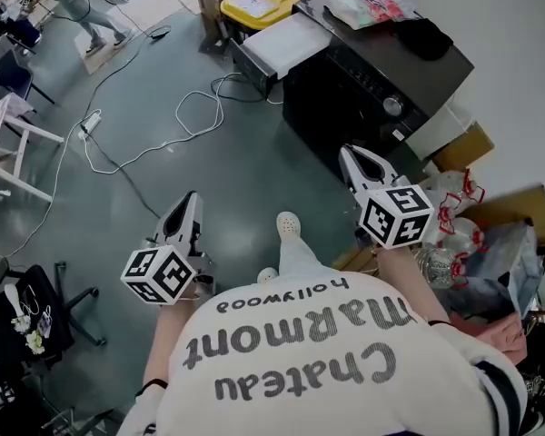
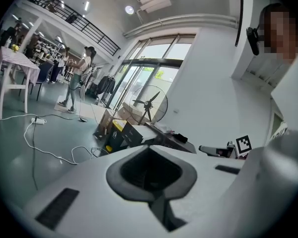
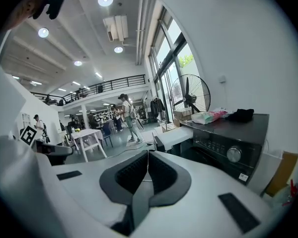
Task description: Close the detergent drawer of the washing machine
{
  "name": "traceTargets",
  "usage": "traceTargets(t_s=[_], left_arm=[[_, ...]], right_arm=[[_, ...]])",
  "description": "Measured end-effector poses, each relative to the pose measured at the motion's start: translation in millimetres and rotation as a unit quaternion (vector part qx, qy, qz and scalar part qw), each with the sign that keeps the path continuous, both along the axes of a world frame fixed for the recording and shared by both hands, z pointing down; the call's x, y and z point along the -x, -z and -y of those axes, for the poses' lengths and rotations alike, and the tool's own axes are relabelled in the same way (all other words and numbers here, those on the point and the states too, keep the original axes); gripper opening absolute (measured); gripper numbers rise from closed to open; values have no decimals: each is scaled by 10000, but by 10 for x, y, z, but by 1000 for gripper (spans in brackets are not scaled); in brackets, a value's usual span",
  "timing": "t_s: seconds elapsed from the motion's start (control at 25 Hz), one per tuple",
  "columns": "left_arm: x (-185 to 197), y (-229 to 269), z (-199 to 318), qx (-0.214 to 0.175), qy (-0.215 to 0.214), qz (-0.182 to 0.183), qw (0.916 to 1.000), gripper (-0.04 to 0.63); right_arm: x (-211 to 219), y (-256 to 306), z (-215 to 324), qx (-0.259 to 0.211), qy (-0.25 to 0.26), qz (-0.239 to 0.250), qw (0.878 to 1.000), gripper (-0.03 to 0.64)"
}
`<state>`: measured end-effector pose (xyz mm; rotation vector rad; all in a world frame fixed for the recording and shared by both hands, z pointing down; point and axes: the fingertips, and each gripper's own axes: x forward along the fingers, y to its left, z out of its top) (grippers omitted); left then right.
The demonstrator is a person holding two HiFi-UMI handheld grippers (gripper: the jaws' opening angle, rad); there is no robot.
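The black washing machine (image 1: 372, 80) has its white detergent drawer (image 1: 291, 44) pulled out. Near the machine, the left tool (image 1: 191, 203) and the right tool (image 1: 352, 157) are both pressed together, empty.

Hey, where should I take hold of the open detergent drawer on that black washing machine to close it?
Probably its dark front panel, approached from in front of the washing machine. The detergent drawer juts straight out of the top corner, so a push along its length should slide it home.
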<state>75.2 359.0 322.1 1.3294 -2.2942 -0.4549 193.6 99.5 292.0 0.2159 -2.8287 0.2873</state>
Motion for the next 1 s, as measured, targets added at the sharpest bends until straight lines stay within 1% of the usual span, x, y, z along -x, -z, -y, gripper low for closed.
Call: traceTargets(t_s=[0.12, 0.36, 0.64, 0.76, 0.88, 1.0], left_arm=[[198, 51, 198, -38, 84, 73, 9999, 8], [579, 141, 666, -26, 104, 78, 9999, 8], [1002, 151, 1220, -51, 201, 49, 9998, 8], [1159, 193, 1411, -107, 272, 25, 9996, 8], [1272, 169, 1572, -29, 335, 35, 9994, 8], [1336, 54, 1685, 21, 444, -115, 9989, 8]], right_arm=[[190, -27, 167, 29, 80, -11, 10000, 29], [650, -52, 520, 211, 351, -68, 9991, 29], [1203, 27, 1043, 121, 565, 34, 9983, 29], [1361, 81, 1251, 125, 584, 117, 9981, 29], [1465, 83, 1425, 172, 618, 173, 9978, 29], [1503, 16, 1577, 204, 632, 140, 9977, 29]])
